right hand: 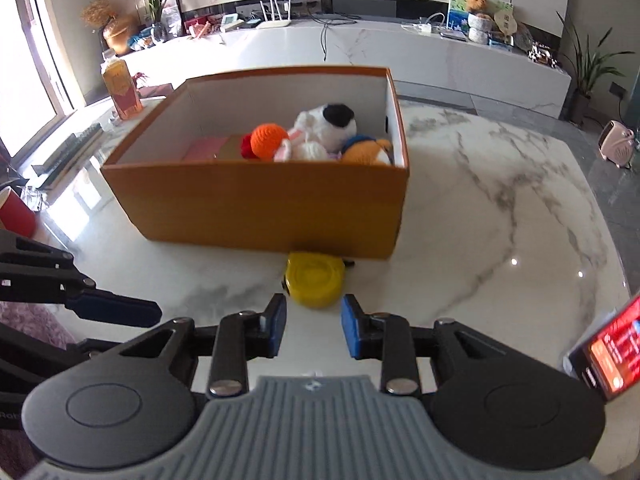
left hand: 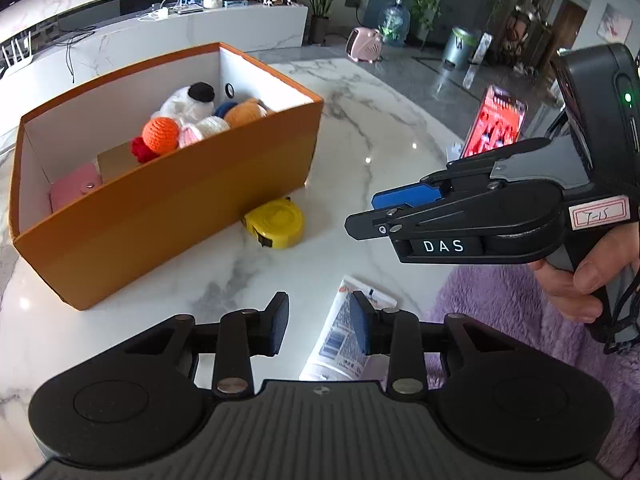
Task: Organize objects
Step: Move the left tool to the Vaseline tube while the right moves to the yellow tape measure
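Left gripper (left hand: 319,326) and right gripper (right hand: 313,326) are both released, grasping nothing. Soft toys (right hand: 320,136) already fill the orange box (right hand: 260,204). Yellow tape measure (right hand: 316,278) and white tube (left hand: 344,340) remain on the tabletop (right hand: 500,240).

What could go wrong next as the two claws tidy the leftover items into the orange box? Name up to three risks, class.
1. The tape measure lies tight against the box; the right claw, open in front of it, may bump the box.
2. The tube lies flat beneath the open left claw; its pads could slip off it.
3. The claws are close together and might collide.
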